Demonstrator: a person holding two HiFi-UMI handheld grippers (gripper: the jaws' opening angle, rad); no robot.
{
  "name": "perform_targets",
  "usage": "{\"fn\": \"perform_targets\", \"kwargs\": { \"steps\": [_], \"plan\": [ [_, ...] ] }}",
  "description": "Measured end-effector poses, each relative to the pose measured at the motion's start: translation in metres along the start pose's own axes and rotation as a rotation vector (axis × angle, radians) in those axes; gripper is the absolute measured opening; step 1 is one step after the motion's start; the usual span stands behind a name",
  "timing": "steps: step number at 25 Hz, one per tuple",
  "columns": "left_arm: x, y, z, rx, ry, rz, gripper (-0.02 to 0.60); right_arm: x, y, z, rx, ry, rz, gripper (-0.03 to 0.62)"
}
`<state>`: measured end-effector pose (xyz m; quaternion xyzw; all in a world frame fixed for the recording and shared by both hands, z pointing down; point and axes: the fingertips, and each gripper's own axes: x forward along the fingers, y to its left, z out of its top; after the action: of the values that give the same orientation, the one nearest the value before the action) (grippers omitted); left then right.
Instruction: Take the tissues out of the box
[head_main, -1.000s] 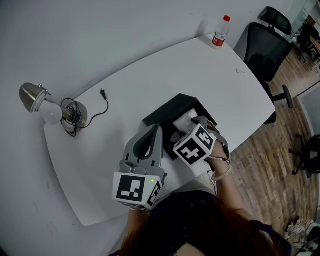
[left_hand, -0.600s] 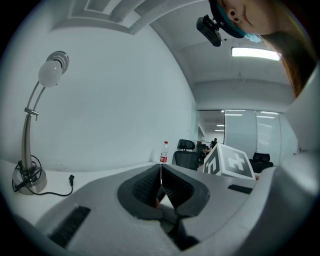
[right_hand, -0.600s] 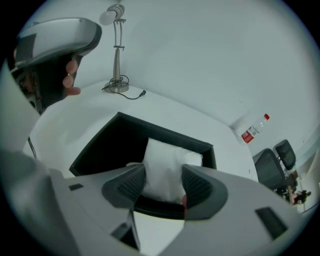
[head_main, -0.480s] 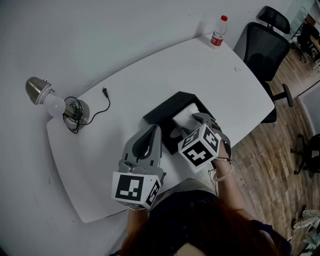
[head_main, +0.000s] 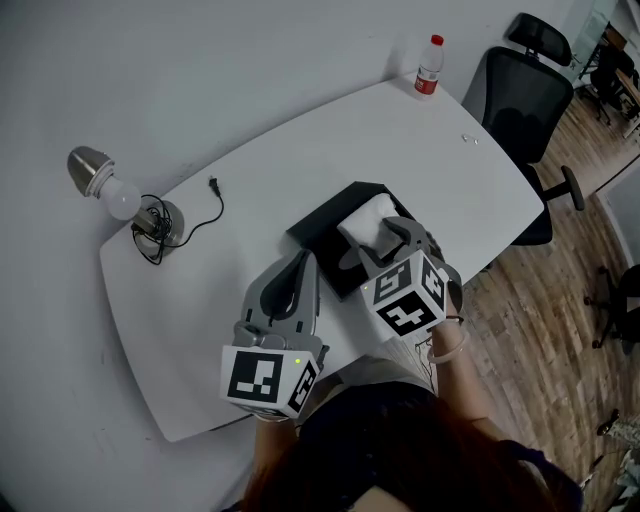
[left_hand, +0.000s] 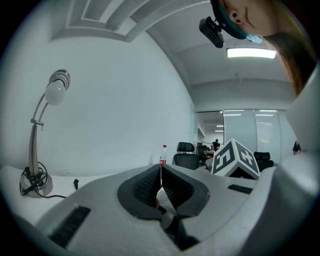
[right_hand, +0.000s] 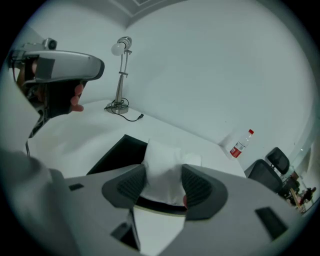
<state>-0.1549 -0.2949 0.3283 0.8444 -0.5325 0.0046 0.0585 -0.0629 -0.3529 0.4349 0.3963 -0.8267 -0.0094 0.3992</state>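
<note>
A black box (head_main: 322, 226) lies open on the white table (head_main: 250, 200), towards its front edge. A white wad of tissues (head_main: 365, 218) sticks up out of it. My right gripper (head_main: 378, 245) is shut on that wad. In the right gripper view the tissues (right_hand: 162, 152) bulge up between the two dark pads (right_hand: 131, 183) of the right gripper (right_hand: 163, 172), above the box (right_hand: 117, 152). My left gripper (head_main: 303, 258) hovers just left of the box. Its jaws meet at the tips, so the left gripper (left_hand: 161, 167) is shut and holds nothing.
A desk lamp (head_main: 110, 190) with a coiled cable and plug (head_main: 210, 185) stands at the table's far left. A water bottle (head_main: 428, 65) is on the far right corner, with a black office chair (head_main: 520, 95) beyond it. The table's front edge runs just below the grippers.
The right gripper has drawn back and up with the tissues, so more of the wad shows above the box. The left gripper has barely moved.
</note>
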Motion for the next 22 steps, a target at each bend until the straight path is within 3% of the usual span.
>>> {"fn": "perform_targets", "kwargs": {
  "steps": [22],
  "plan": [
    [-0.067, -0.036, 0.02, 0.047, -0.075, 0.034, 0.025, -0.078, 0.023, 0.026, -0.009, -0.234, -0.075, 0.238]
  ]
}}
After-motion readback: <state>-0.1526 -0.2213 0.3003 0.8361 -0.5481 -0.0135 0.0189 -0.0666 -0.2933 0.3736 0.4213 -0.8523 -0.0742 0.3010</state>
